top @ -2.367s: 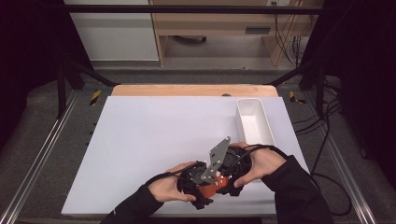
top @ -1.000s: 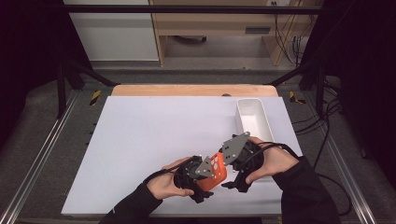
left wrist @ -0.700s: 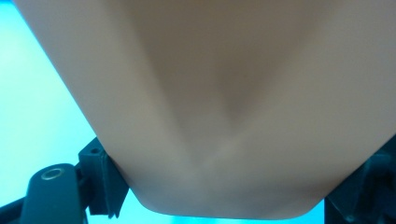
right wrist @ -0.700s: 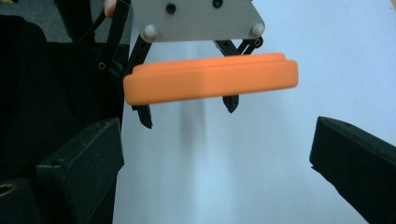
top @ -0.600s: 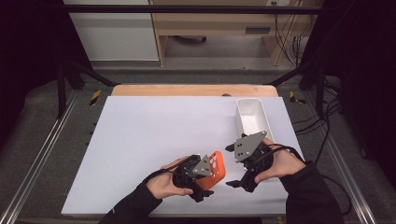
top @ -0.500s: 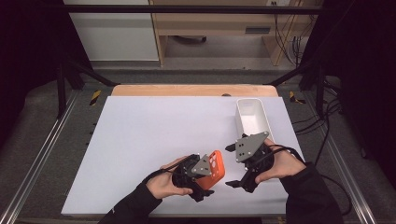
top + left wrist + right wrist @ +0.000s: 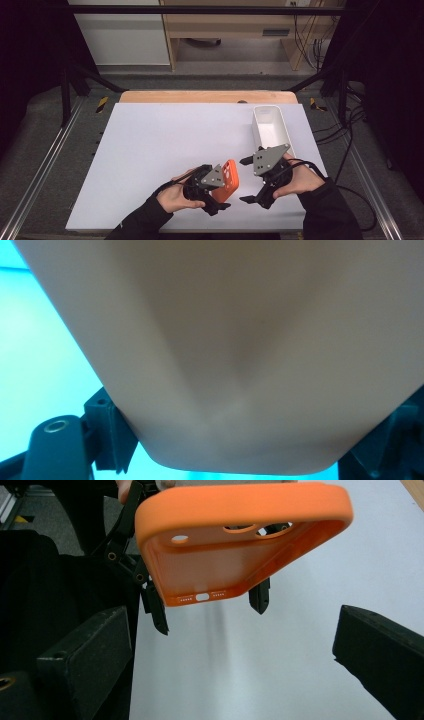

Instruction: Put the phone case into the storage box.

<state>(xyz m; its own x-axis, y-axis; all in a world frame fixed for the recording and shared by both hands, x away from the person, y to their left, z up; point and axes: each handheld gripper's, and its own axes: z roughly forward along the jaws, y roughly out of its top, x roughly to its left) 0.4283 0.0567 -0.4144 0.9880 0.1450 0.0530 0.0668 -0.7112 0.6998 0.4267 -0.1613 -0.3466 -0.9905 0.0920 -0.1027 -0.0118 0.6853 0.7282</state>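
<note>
White tabletop (image 7: 150,150). Your left gripper (image 7: 216,192) clamps the orange phone case (image 7: 227,181) upright, open side facing your right gripper (image 7: 248,180), which has just spread its jaws, empty, just beside it.

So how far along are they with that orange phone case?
The orange phone case is off the table and gripped by the left gripper, so picking it up looks done. The right gripper sits beside it, jaws just opened, with nothing between them. The white tray looks empty. If the case is meant to go in there, that step probably remains.
</note>
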